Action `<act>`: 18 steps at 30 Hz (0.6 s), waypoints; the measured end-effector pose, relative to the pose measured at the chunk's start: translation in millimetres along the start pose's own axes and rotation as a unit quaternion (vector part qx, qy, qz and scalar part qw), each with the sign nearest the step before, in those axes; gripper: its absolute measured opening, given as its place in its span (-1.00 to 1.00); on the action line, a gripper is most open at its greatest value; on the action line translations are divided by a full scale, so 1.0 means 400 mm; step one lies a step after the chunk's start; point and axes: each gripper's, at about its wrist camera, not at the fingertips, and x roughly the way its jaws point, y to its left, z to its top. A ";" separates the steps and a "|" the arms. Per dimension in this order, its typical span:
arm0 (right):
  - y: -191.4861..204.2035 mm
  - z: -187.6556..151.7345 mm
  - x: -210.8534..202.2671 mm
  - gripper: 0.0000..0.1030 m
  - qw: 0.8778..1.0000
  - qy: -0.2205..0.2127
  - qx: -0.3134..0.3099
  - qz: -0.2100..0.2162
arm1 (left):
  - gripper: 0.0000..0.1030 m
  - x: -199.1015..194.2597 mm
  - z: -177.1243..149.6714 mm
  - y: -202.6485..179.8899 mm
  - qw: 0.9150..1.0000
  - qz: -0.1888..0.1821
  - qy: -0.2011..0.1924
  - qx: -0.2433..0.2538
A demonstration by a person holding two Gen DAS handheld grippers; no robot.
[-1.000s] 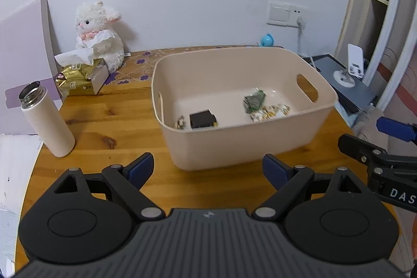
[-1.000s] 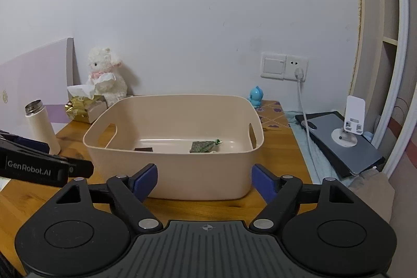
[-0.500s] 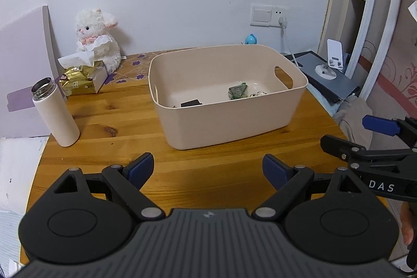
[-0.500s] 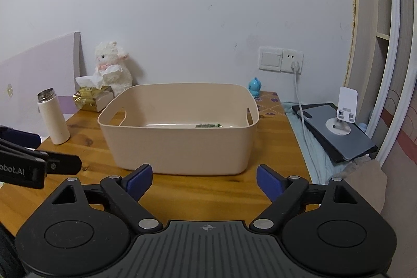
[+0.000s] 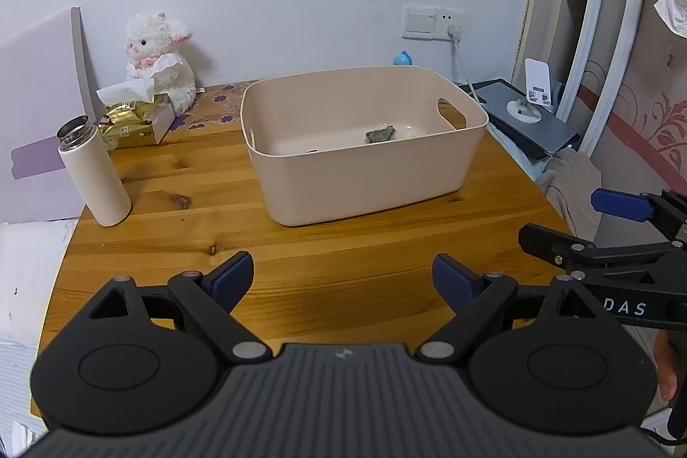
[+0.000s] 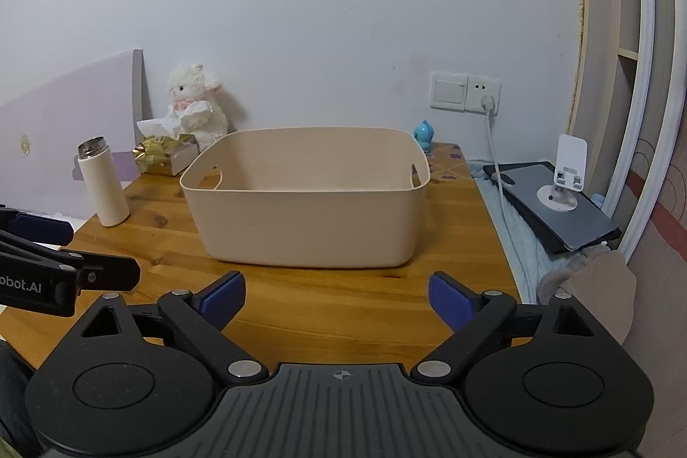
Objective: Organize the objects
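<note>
A beige plastic bin (image 5: 365, 174) (image 6: 305, 217) stands on the wooden table (image 5: 335, 269). In the left wrist view a green packet (image 5: 380, 134) lies on its floor; the bin's front wall hides the rest, and in the right wrist view it hides all the contents. My left gripper (image 5: 342, 281) is open over the table's near part, well short of the bin, with nothing between its fingers. My right gripper (image 6: 337, 299) is open too, empty, near the front edge. Each gripper shows at the side of the other's view.
A white flask (image 5: 93, 170) stands at the table's left. Behind it are a gold tissue box (image 5: 133, 119) and a white plush lamb (image 5: 159, 63) by the wall. A small blue figure (image 6: 424, 135) sits behind the bin. A dark tablet with a white stand (image 6: 558, 200) lies off the right edge.
Both grippers have drawn back from the bin, which looks smaller and farther now. More bare table shows in front of them. Both stayed open.
</note>
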 end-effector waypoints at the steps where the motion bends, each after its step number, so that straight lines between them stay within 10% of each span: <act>1: 0.000 -0.001 -0.001 0.82 1.000 0.001 0.001 0.000 | 0.77 -0.002 -0.002 0.000 1.000 0.001 0.000 0.000; 18: 0.000 -0.027 0.024 0.88 1.000 0.022 0.004 -0.001 | 0.77 0.006 -0.023 0.033 1.000 0.003 0.011 -0.018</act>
